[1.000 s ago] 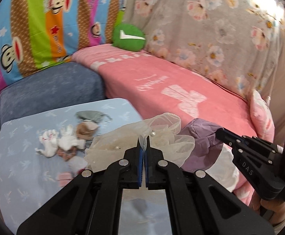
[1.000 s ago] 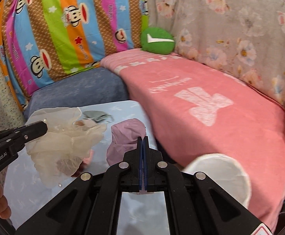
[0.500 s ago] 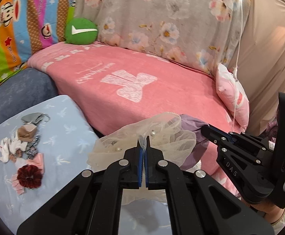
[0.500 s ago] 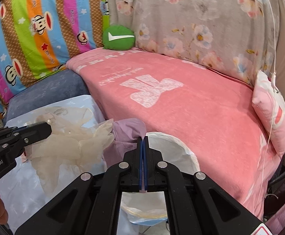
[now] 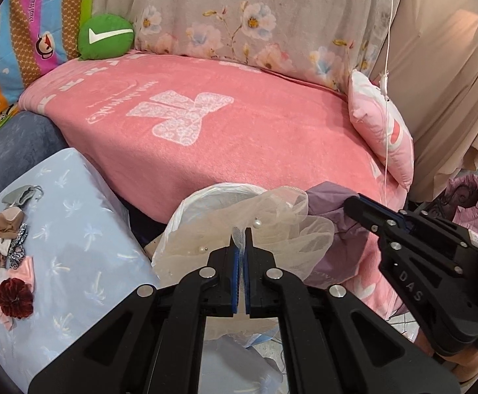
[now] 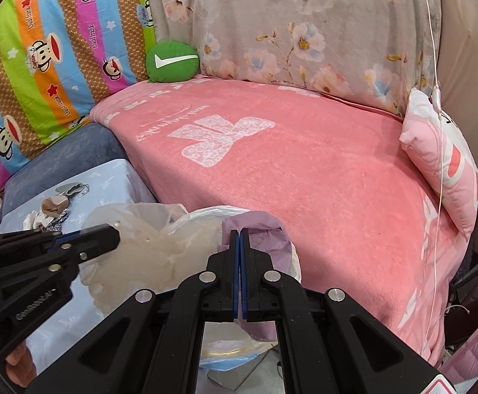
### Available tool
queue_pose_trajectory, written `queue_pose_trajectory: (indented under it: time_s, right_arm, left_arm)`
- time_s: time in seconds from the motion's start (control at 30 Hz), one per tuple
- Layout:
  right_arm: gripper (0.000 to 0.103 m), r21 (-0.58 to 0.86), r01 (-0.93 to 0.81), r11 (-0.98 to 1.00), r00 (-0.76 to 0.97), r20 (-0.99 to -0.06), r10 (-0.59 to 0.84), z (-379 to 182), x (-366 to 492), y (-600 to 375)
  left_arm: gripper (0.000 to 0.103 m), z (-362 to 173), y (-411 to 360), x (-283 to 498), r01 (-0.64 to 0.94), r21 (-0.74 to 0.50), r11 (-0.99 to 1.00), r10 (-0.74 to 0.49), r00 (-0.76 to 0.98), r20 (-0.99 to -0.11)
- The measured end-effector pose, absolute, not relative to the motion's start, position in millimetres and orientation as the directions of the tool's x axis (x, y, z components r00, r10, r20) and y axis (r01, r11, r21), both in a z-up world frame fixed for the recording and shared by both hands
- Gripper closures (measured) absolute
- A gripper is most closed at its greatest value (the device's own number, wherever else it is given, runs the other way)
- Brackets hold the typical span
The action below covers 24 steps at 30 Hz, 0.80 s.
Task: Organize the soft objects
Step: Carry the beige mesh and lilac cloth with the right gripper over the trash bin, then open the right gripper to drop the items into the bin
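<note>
Left wrist view: left gripper (image 5: 241,231) fingers clamped on a cream tulle scrunchie (image 5: 271,229), hanging over the white bag-lined bin (image 5: 206,197). Right gripper (image 6: 239,231) fingers clamped on a lilac cloth (image 6: 265,229) above the same bin. Other soft items (image 5: 9,256) lie on the bench (image 5: 84,229).

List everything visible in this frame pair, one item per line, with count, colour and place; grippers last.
Tulle piece: one, cream with pearls, in left gripper over the bin.
Fabric piece: one, lilac, in right gripper over the bin.
Lined bin: one, white liner, below both grippers.
Small soft items: a cluster, mixed colours, on the pale blue table.
Blanket: one, pink, on the sofa.
Round cushion: one, green, sofa corner.
Pillow: one, pink, sofa's right end.
Left gripper: black, shut on tulle.
Right gripper: black, shut on lilac fabric.
</note>
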State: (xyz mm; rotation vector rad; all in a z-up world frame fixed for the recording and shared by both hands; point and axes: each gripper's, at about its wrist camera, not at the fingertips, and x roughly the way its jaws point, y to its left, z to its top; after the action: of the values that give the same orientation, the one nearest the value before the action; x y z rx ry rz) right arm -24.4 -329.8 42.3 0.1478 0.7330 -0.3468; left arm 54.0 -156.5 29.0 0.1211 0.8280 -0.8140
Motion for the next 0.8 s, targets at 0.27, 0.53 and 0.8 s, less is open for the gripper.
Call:
queue_pose_trajectory:
  time_s: [0.27, 0.53, 0.8]
  right_arm:
    - [0.101, 0.024, 0.354, 0.935, 0.685, -0.688, -0.241, 33.8, -16.8, -331.4]
    - [0.08, 0.017, 0.343, 0.939, 0.695, -0.677, -0.242, 35.4, -8.4, -321.6]
    - [0.066, 0.023, 0.323, 0.946, 0.704, -0.674, -0.224, 35.3, -3.3, -305.1]
  left_arm:
    - [0.096, 9.9, -162.5, 64.8, 0.648, -0.199, 0.736, -0.541, 0.385, -0.748]
    - [0.043, 7.7, -144.6, 74.5, 0.587, -0.194, 0.786, -0.512, 0.441, -0.737]
    - [0.043, 6.1, -125.0, 82.1, 0.552, -0.193, 0.811, -0.494, 0.47, -0.732]
